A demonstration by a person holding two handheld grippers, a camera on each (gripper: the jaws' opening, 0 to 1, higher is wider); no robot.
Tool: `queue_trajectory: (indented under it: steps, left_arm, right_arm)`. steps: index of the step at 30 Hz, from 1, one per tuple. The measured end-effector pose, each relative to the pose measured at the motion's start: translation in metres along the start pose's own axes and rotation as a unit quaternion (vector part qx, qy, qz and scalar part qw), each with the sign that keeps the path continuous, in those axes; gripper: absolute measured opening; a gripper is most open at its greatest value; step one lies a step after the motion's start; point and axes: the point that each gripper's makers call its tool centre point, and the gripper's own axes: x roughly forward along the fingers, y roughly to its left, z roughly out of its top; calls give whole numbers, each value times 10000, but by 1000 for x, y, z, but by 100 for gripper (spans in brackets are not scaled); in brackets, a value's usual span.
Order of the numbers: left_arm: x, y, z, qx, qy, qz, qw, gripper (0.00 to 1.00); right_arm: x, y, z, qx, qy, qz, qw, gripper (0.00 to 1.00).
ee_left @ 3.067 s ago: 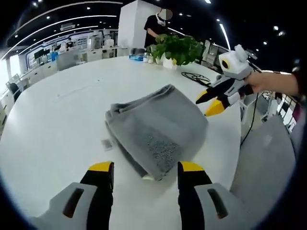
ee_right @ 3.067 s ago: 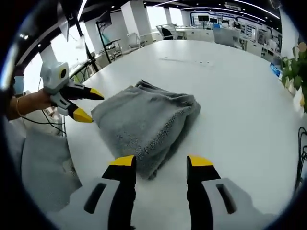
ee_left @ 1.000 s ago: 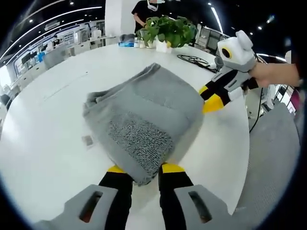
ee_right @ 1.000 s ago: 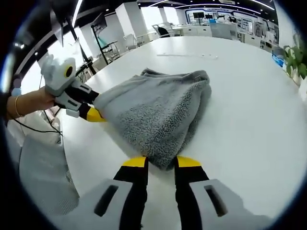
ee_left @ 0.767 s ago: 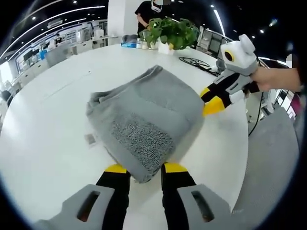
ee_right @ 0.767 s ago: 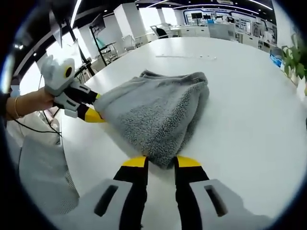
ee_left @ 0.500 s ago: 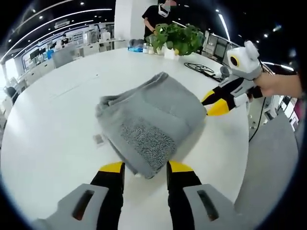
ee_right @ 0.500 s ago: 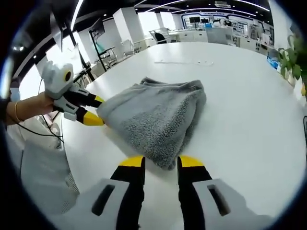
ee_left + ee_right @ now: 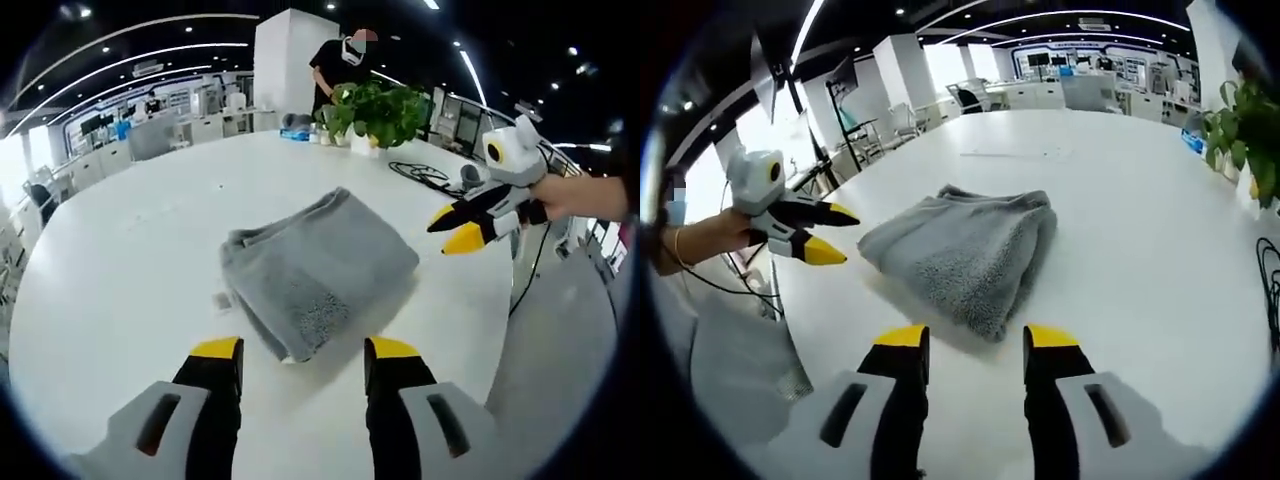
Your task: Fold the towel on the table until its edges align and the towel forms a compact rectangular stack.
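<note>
Left gripper (image 9: pixel 303 349) jaws were spread apart, holding nothing, just short of the folded grey towel (image 9: pixel 315 267) on the white table (image 9: pixel 120 250). Right gripper (image 9: pixel 967 337) was likewise parted and empty, near the towel's other side. Potted plant (image 9: pixel 375 105) stood at the table's far edge.

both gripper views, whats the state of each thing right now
grey terry towel: folded into a compact stack, lying flat on the table, held by neither gripper
left gripper: open, apart from the towel
right gripper: open, apart from the towel
round white table: bears the towel
green potted plant: upright at the far edge
</note>
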Motion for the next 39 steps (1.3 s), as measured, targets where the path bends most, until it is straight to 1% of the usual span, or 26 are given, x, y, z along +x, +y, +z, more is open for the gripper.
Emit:
queue_trajectory:
  steps: [3,4,5,7,10,14,17,20,23,28,33,39]
  left_arm:
    - [-6,-2,0,-5,-82,30,10000,53]
    - [-11,-2,6,-5,-328,125,9994,53]
    - [-14,-5,7,-94,-417,83,9991,54]
    - [-18,-9,8,-169,-481,40,9987,56]
    - [-23,-13,9,-165,-593,56,9981,60]
    - [-26,-17,5,-114,-600,33,9981,62]
    - [-30,-18,3,-121,-609,5,9981,65]
    - [-35,-16,3,-125,-646,7,9978,68]
    - [-40,-11,-1,-353,-710,52,9968,68]
    - [-45,-8,-10,-511,-718,166,9960,69]
    - [-48,-11,-15,-661,-729,155,9950,71]
    - [-50,-15,-18,-697,-765,142,9945,74]
  right_arm:
    - [-7,2,1,-26,-101,-24,9999,38]
    - [-11,4,1,-40,-153,-37,9999,38]
    - [-12,4,0,-47,-167,-43,9998,38]
    - [-14,4,-4,-49,-160,-76,9998,39]
    - [-19,5,-8,11,-197,-84,9998,39]
    - [-22,8,-10,6,-276,-73,9996,41]
    - [-23,8,-19,18,-190,-87,9998,42]
    - [-26,9,-22,120,-250,-122,9995,42]
    - [-28,10,-27,234,-290,-128,9992,43]
    - [-32,12,-40,270,-235,-207,9991,44]
    - [-37,11,-44,364,-321,-275,9984,44]
    - [-43,14,-45,365,-449,-315,9978,47]
